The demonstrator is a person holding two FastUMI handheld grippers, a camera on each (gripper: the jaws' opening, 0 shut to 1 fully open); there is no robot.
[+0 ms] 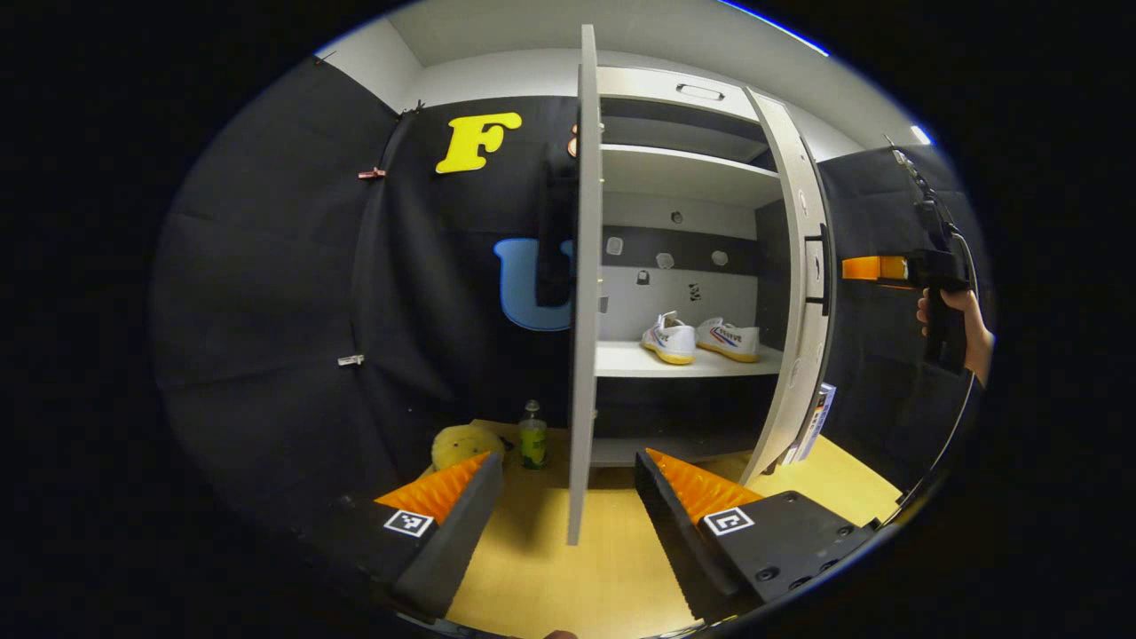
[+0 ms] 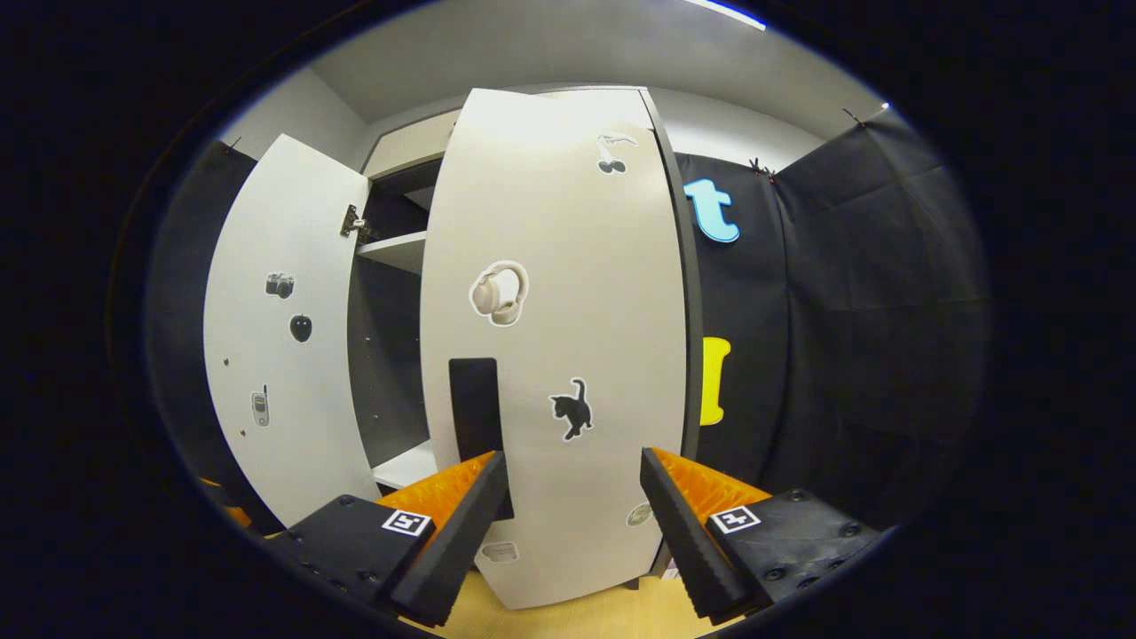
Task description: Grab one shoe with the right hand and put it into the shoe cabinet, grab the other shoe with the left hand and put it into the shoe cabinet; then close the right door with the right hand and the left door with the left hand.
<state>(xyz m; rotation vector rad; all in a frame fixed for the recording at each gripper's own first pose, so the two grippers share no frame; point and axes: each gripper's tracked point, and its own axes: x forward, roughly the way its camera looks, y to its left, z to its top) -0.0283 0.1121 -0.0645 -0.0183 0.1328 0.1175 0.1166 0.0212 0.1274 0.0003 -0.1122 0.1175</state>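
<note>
Two white shoes sit side by side on the cabinet's middle shelf (image 1: 621, 359), one (image 1: 670, 339) to the left of the other (image 1: 729, 339). The left door (image 1: 581, 293) stands edge-on toward my left gripper (image 1: 568, 479), which is open with nothing between its fingers, well back from the cabinet. The right door (image 1: 803, 293) is partly swung in. A hand holds my right gripper (image 1: 874, 268) just outside it. In the right gripper view, my right gripper (image 2: 572, 475) is open, close to the right door's outer face (image 2: 550, 266), beside its black handle (image 2: 475, 408). The left door (image 2: 275, 355) stands open.
A green bottle (image 1: 532, 439) and a yellow soft object (image 1: 466, 444) stand on the wooden floor (image 1: 550, 568) left of the left door. Something flat like a magazine (image 1: 818, 422) leans at the foot of the right door. Black cloth walls close in both sides.
</note>
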